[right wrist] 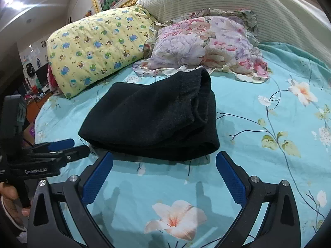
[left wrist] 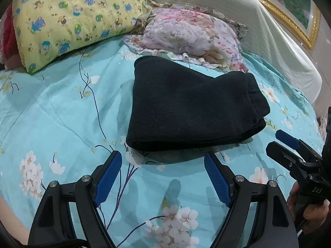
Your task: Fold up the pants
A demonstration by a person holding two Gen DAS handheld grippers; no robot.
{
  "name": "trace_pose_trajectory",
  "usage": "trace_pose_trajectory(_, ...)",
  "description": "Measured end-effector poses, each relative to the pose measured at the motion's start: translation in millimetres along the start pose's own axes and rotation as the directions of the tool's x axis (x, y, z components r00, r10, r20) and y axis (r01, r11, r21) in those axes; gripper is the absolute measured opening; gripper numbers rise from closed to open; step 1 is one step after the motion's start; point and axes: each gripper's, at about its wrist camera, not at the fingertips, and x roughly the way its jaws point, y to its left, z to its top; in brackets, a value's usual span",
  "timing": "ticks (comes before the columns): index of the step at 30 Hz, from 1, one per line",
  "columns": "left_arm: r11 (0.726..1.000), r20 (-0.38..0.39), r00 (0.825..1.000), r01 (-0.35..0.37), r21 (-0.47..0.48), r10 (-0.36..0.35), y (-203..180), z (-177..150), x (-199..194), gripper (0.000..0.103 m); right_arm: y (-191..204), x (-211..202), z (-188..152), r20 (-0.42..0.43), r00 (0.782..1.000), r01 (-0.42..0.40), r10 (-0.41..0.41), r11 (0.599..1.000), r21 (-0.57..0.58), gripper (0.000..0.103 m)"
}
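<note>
The black pants [left wrist: 186, 105] lie folded into a thick stack on the turquoise floral bedsheet [left wrist: 62, 113], also in the right wrist view [right wrist: 153, 117]. My left gripper [left wrist: 163, 157] is open and empty, just in front of the stack's near edge. It also shows at the left of the right wrist view [right wrist: 79, 145]. My right gripper [right wrist: 165, 157] is open and empty, close to the stack's near edge. It shows at the right of the left wrist view [left wrist: 274, 138].
A yellow cartoon-print pillow [left wrist: 72, 20] and a floral ruffled pillow [left wrist: 186, 37] lie behind the pants. A striped beige headboard [left wrist: 248, 20] curves along the back. The bed's left edge drops to the room floor [right wrist: 37, 103].
</note>
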Motion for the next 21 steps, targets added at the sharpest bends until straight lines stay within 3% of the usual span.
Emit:
trace_pose_trajectory(8, 0.996, 0.017, 0.998, -0.057, 0.071, 0.056, -11, -7, 4, 0.085, 6, 2, -3, 0.012, 1.0, -0.012, 0.013, 1.0, -0.027, 0.1)
trace_pose_trajectory(21, 0.995, 0.002, 0.998, -0.07, 0.07, 0.07, -8, -10, 19, 0.086, 16, 14, -9, 0.025, 1.0, -0.015, 0.017, 0.997, -0.08, 0.1)
